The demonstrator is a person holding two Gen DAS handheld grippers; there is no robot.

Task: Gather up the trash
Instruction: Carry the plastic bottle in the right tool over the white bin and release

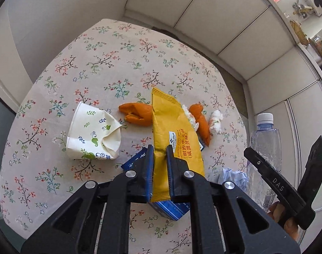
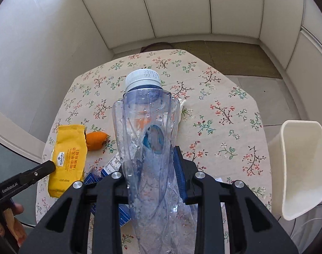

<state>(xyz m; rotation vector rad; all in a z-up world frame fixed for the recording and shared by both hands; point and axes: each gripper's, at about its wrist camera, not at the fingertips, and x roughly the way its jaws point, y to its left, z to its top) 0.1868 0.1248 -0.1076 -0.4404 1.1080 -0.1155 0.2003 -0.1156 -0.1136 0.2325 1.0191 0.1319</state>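
My left gripper (image 1: 159, 154) is shut on a yellow snack wrapper (image 1: 173, 131), held above the floral tablecloth (image 1: 101, 63); the wrapper also shows in the right wrist view (image 2: 67, 158). My right gripper (image 2: 149, 158) is shut on a clear plastic bottle (image 2: 148, 131) with a white cap, also seen at the right of the left wrist view (image 1: 264, 139). On the table lie a crushed paper cup (image 1: 93, 133), orange peels (image 1: 137, 114), a white tissue wad (image 1: 216, 120) and a blue carton (image 1: 171, 209) under the left gripper.
A white plastic bin (image 2: 302, 169) stands off the table's right edge. White cabinet panels (image 2: 182, 10) ring the table. A crumpled bluish paper (image 1: 232, 177) lies by the bottle. A shelf with clutter (image 1: 304, 21) is at the far right.
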